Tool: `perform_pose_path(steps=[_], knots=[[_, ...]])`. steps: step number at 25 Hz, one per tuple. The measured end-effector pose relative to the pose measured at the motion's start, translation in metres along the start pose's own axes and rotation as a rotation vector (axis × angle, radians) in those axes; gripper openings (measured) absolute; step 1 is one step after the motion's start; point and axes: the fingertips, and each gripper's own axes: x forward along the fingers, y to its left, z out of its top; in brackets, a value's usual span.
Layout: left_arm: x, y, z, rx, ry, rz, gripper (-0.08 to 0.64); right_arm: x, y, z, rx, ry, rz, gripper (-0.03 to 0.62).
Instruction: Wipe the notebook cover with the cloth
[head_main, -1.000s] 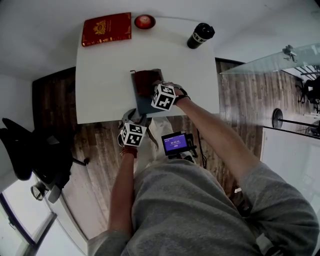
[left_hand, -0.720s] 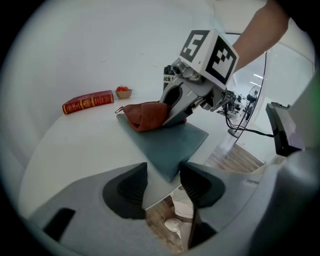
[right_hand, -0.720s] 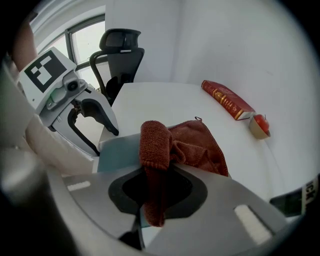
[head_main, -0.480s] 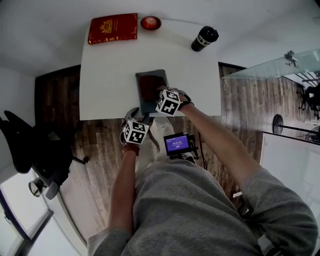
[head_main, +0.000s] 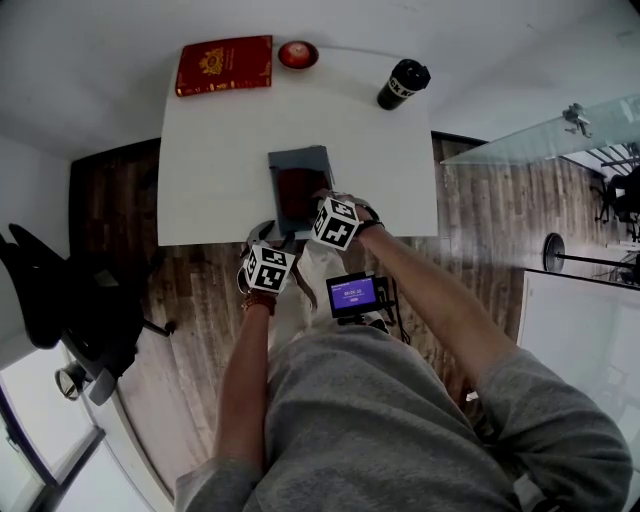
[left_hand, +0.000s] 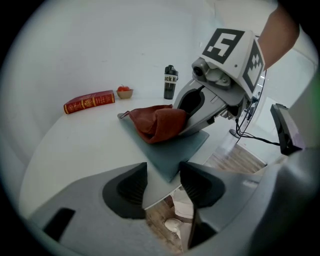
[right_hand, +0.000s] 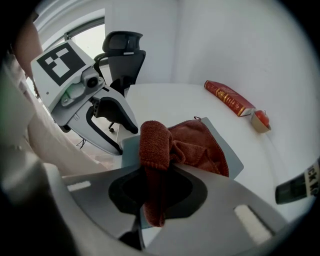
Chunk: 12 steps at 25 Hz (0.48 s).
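On white table, right gripper pinching cloth, atop grey notebook

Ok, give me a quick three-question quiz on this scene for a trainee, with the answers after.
1. True or false: the right gripper is shut on the rust-red terry cloth.
2. The cloth lies on: A the flat grey-blue notebook; B the red hardback book; C the white tabletop alone.
3. Fill in: the jaws of the left gripper stand ___.
Key: 1 true; 2 A; 3 open.
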Motion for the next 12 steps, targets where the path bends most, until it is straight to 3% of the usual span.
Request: perform_pose_path(steps=[12], knots=[[0.001, 0.000, 0.000, -0.010, 0.014, -0.008, 0.204, -0.006, 0.025, -0.008, 0.014, -0.011, 0.023, 0.054]])
